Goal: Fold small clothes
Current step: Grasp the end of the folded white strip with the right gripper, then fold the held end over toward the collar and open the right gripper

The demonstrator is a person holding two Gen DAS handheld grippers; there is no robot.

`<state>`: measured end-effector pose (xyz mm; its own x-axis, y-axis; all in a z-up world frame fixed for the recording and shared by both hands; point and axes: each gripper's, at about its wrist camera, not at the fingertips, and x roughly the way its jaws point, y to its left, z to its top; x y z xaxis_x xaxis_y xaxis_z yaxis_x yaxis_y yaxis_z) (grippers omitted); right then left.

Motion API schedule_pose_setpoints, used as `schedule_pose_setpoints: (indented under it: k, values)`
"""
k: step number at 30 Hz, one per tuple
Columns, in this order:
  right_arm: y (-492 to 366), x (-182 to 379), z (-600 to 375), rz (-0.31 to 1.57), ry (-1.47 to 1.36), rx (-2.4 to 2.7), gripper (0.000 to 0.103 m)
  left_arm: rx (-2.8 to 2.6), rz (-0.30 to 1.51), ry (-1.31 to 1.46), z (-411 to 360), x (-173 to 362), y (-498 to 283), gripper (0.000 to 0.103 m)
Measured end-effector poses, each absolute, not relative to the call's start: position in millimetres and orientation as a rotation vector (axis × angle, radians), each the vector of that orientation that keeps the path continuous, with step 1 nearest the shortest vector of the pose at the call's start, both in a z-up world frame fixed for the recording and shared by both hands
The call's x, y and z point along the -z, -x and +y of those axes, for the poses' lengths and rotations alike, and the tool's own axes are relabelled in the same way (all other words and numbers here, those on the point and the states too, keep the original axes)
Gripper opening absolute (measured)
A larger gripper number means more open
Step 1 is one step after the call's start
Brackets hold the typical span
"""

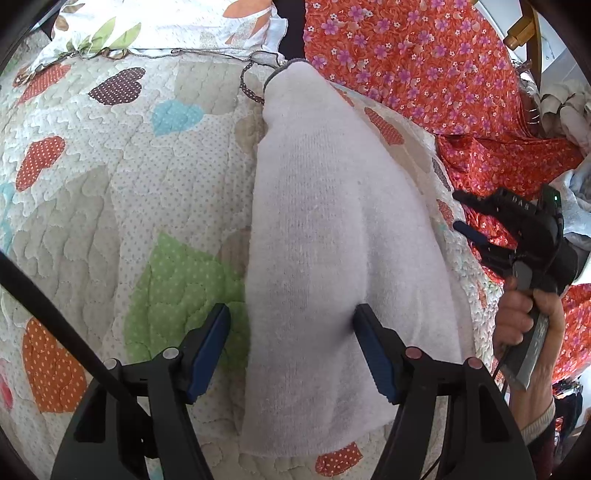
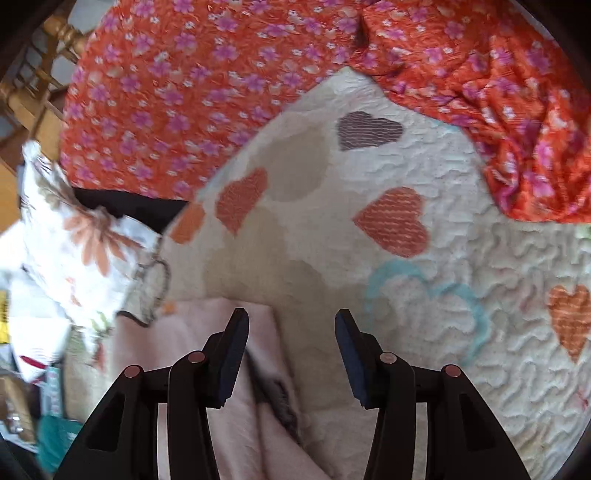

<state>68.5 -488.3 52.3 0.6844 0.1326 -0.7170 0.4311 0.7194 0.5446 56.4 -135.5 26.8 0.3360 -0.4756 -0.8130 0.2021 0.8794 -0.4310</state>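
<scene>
A white knitted sock (image 1: 332,240) with a grey toe lies flat and lengthwise on the heart-patterned quilt (image 1: 110,184). My left gripper (image 1: 291,314) is open, its jaws straddling the sock's near part, with the right fingertip (image 1: 364,314) pressing on the fabric. My right gripper (image 1: 461,212) shows at the right edge of the left wrist view, held in a hand beside the sock. In the right wrist view it (image 2: 291,321) is open and empty above the quilt (image 2: 443,295), with the pale sock (image 2: 207,369) below its left finger.
An orange floral cloth (image 1: 424,66) lies bunched at the quilt's far right; it also shows in the right wrist view (image 2: 221,92). A white flower-print cloth (image 1: 166,26) lies at the far edge. A wooden chair (image 2: 40,92) stands beyond.
</scene>
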Motion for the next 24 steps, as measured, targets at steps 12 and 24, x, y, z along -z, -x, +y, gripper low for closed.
schedule_pose_setpoints:
  k: [12,24]
  values:
    - [-122.8,-42.1,-413.8,0.992,-0.467,0.056,0.012,0.451,1.143,0.208,-145.8,-24.8,-54.4,0.071]
    - [-113.7,-45.1,-416.8,1.001,-0.332,0.315,0.012,0.442,1.119,0.125,-152.9,-25.0,-49.5,0.073]
